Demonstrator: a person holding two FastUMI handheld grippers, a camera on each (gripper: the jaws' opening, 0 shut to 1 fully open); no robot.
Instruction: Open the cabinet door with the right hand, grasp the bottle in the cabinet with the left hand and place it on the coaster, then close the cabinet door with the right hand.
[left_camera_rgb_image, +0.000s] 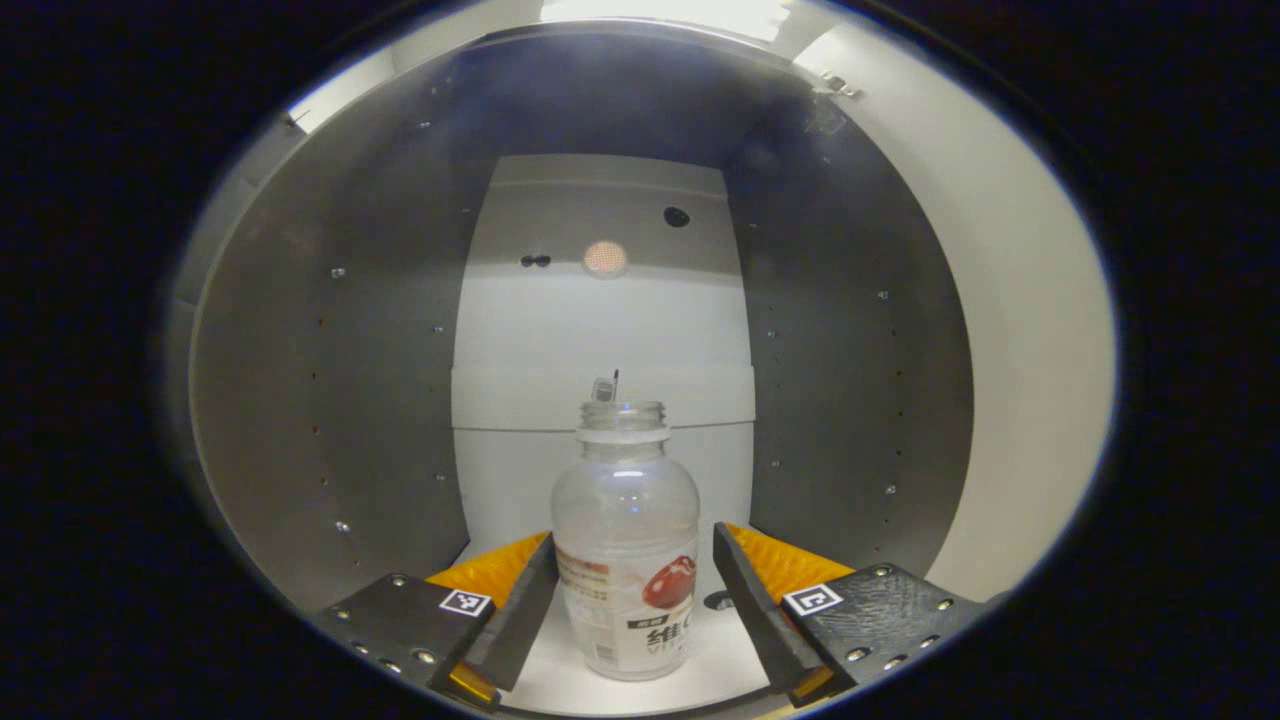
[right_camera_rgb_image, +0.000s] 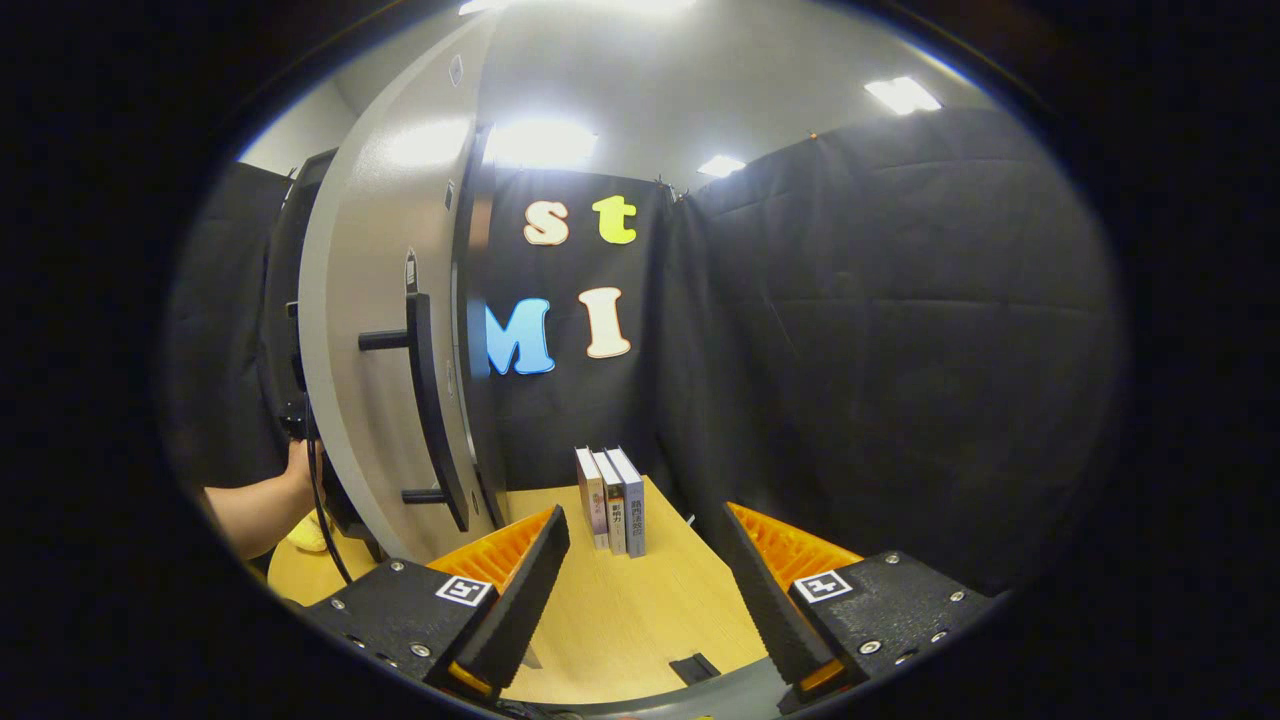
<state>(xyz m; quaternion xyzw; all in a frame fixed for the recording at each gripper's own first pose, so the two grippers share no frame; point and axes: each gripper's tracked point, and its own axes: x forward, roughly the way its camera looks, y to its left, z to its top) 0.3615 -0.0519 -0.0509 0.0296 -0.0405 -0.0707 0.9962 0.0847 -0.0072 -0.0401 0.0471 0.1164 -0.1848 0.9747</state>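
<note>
In the left gripper view the bottle (left_camera_rgb_image: 626, 545) stands upright on the cabinet (left_camera_rgb_image: 330, 400) floor, between the left tool's (left_camera_rgb_image: 634, 590) fingers. In the right gripper view the open door (right_camera_rgb_image: 385, 340) stands left of the books (right_camera_rgb_image: 612, 500), which stand on the counter (right_camera_rgb_image: 640, 610) before the right tool (right_camera_rgb_image: 645, 580).

The place is a staged recording booth inside an office-like room, not a lived-in home. Black cloth drapes (right_camera_rgb_image: 880, 330) hang as walls around a light wooden tabletop (right_camera_rgb_image: 640, 600), with recessed rectangular ceiling lights (right_camera_rgb_image: 903, 94) above on a plain white ceiling. A grey cabinet with an open door (right_camera_rgb_image: 380, 330) and long black bar handle (right_camera_rgb_image: 428, 410) stands on the table, its interior (left_camera_rgb_image: 330, 400) bare grey panels with rows of shelf-pin holes. Three upright books (right_camera_rgb_image: 612, 500) serve as household props.
</note>
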